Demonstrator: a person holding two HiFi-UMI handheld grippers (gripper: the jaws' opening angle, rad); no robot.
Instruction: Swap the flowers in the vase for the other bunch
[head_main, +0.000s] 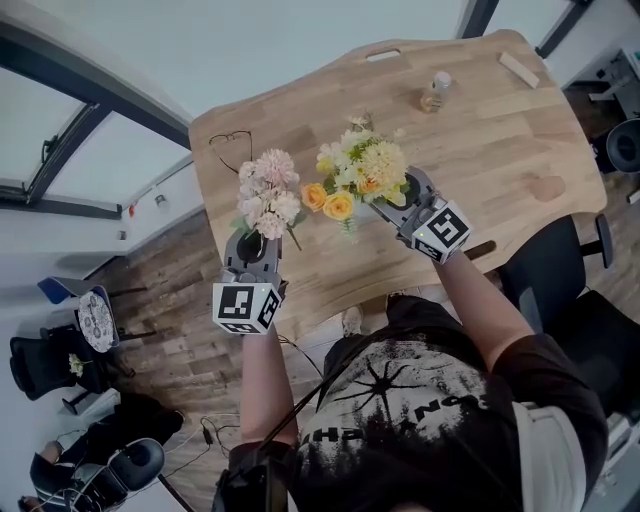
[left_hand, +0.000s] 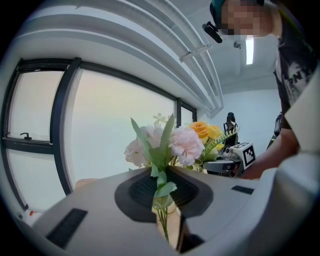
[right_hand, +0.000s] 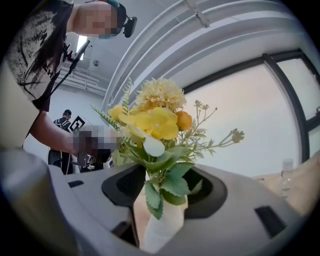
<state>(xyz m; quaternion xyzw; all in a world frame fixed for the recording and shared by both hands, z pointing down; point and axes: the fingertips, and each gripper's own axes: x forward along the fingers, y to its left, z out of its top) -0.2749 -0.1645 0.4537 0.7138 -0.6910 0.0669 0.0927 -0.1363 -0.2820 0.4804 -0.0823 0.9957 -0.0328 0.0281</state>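
Head view: the wooden table (head_main: 490, 150) fills the upper right of the frame, and you stand at its near edge. Your left gripper (head_main: 256, 245), lower left of centre, has its jaws pinched nearly together on the thin green stems of the pink bunch (head_main: 268, 195). The bunch stands upright above the jaws, its heads just left of the yellow ones. Your right gripper (head_main: 395, 205) comes in from the right, pointing roughly level. Its own view shows the jaws standing wide with the pale vase (right_hand: 160, 225) between them and a dark gap at the left of the neck, so the pads look to be off it and nothing is gripped. The yellow bunch (head_main: 362, 168) sits in that vase with its stems upright and its heads spreading above the jaws at frame centre. Judgement: the yellow flowers are in place. What remains is to clear the right gripper and lay the pink bunch down. The relation that matters is that the vase lies straight ahead inside the right jaws, its long axis vertical and crosswise to the gripper's line. Your way out is straight back toward the lower right of the head view — no sideways sweep, or a jaw may catch the neck or leaves and tip it. For the pink bunch, the left part of the table near the spectacles (head_main: 230, 148) looks the nearer spot.
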